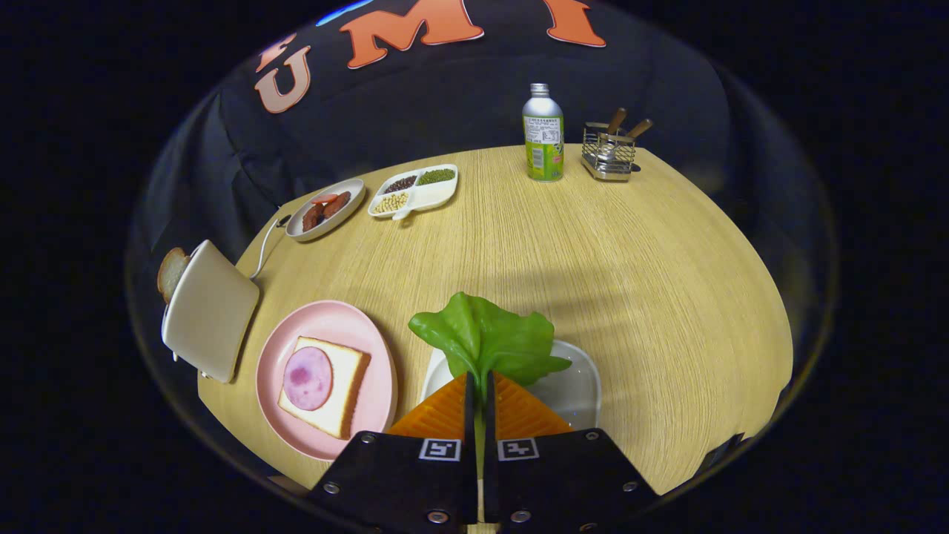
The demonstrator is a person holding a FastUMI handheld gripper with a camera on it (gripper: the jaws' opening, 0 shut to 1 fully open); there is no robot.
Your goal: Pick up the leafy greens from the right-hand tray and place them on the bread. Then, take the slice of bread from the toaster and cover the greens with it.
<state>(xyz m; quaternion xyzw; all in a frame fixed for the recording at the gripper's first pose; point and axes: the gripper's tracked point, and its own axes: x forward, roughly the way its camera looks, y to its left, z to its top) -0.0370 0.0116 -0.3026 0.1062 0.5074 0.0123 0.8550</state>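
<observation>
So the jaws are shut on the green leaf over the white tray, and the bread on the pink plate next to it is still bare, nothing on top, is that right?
Not quite. The bread on the pink plate is not bare: a round slice of ham already lies on it, as the gripper view shows. The rest holds: the gripper has its jaws shut on the green leaf over the white tray.

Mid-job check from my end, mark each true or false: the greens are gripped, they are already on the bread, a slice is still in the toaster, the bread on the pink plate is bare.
1. The gripper is shut on the leafy greens. True.
2. The greens lie on the bread. False: they are over the white tray.
3. A slice sticks out of the toaster. True.
4. The bread on the pink plate is bare. False: a round slice of ham lies on it.
</observation>
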